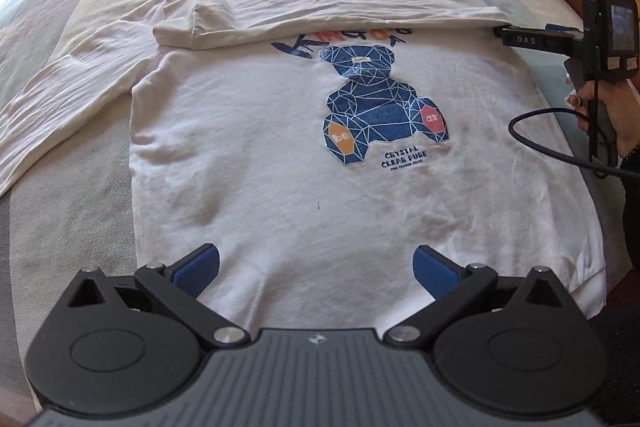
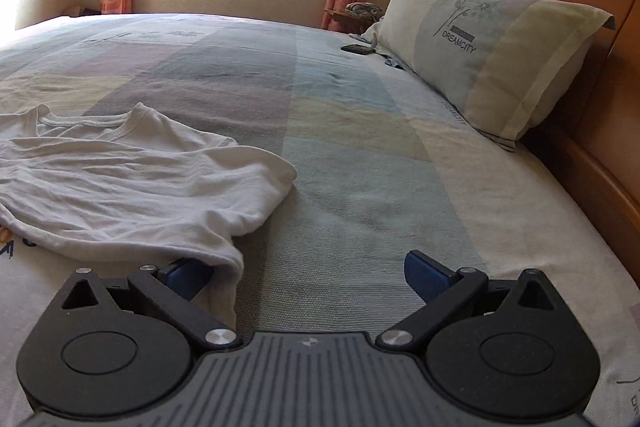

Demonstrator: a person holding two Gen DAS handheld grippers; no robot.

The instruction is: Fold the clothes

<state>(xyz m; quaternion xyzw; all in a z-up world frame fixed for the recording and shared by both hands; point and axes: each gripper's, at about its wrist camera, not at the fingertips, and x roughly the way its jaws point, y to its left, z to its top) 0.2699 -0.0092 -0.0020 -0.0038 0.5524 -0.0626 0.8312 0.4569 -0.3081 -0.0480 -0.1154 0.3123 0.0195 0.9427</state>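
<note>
White sweatshirt point(image 1: 280, 155) lies flat mid-frame on the bed point(image 1: 80, 227), one sleeve point(image 1: 320, 15) folded across the chest. Left gripper point(image 1: 316, 267) hangs spread wide over the hem. Right gripper point(image 2: 308, 275) is released too, its left pad tucked under the sleeve's edge.

Both wrist views skim low over the bed point(image 2: 360, 155), sharing the shirt point(image 1: 280, 155).

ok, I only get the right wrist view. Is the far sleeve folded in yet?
Observer: No. The outstretched sleeve lies flat on the bedspread.
Operator: And the near one?
Observer: The folded sleeve lies across the chest, just above the bear print.
Operator: Left tool?
Observer: The left tool is open over the lower part of the shirt, holding nothing.
</note>
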